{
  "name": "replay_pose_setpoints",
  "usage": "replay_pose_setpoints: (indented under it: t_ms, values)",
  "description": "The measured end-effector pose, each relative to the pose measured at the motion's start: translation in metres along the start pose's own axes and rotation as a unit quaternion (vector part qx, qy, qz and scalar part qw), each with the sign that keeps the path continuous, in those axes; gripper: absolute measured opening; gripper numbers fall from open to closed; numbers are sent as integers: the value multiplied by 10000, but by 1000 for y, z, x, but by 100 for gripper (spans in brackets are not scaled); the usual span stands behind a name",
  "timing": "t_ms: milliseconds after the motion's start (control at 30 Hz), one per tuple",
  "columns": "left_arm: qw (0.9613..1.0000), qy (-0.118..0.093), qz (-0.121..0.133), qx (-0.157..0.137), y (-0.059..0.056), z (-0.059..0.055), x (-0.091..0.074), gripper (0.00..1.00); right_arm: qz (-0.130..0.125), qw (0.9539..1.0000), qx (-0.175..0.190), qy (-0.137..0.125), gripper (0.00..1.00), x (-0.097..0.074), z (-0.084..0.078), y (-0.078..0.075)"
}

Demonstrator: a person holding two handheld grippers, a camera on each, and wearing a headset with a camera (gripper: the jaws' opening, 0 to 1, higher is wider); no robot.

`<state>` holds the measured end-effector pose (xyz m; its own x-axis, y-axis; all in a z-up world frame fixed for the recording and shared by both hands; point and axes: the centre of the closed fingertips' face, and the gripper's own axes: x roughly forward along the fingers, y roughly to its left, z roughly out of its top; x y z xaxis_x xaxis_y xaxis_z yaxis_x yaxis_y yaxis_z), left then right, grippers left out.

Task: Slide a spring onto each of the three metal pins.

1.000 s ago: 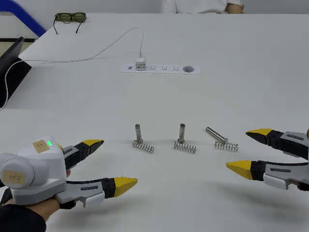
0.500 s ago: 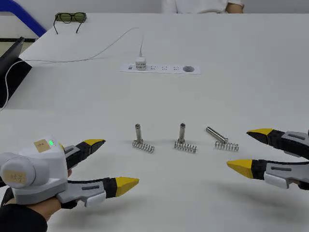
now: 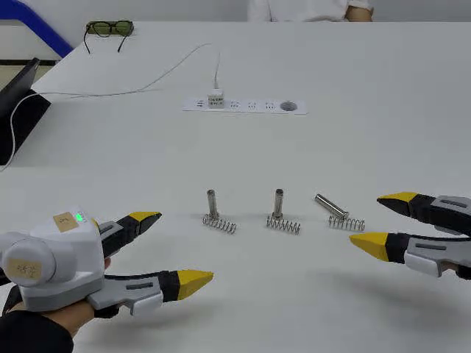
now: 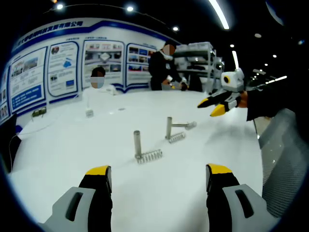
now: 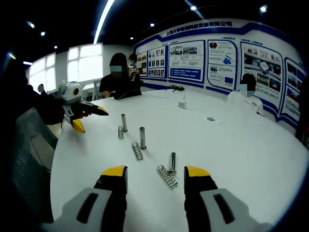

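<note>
I count three metal pins (image 3: pixel 212 204) and three springs (image 3: pixel 219 223) on the desk (image 3: pixel 383 140). Farther back I see one power strip (image 3: pixel 254 106), one white charger (image 3: pixel 215 99) and one pair of glasses (image 3: pixel 109 29).

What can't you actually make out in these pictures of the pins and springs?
- Body of the right gripper: cut off by the right edge of the head view.
- Coil ends of the springs: too small in the head view.
- Text on the wall posters: too small and blurred in the right gripper view.
- The person across the table: cut off by the top edge of the head view.
</note>
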<state>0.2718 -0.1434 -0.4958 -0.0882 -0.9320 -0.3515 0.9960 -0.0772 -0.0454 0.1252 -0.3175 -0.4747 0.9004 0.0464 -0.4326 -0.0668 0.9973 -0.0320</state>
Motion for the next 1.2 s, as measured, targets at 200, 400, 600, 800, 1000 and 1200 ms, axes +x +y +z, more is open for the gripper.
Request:
replay_pose_setpoints:
  t_ms: [200,400,600,800,1000,1200]
  values:
    - [10000,9,18,-14,1,-1,-1,81,-15,10000,-31,50,44,2,4,-3]
    - [10000,16,14,-24,0,-1,-1,81,-28,9999,-43,108,41,8,9,-8]
    - [10000,26,-1,-22,-1,-1,-1,81,-37,9998,-67,178,37,14,15,-11]
    - [10000,41,-5,-24,-2,-2,0,81,-62,9993,-99,343,34,26,18,-16]
    - [10000,41,4,-30,-2,-2,0,81,-96,9988,-88,464,32,35,20,-22]
    - [10000,44,6,-54,-2,-4,0,81,-178,9981,-49,585,29,45,23,-30]
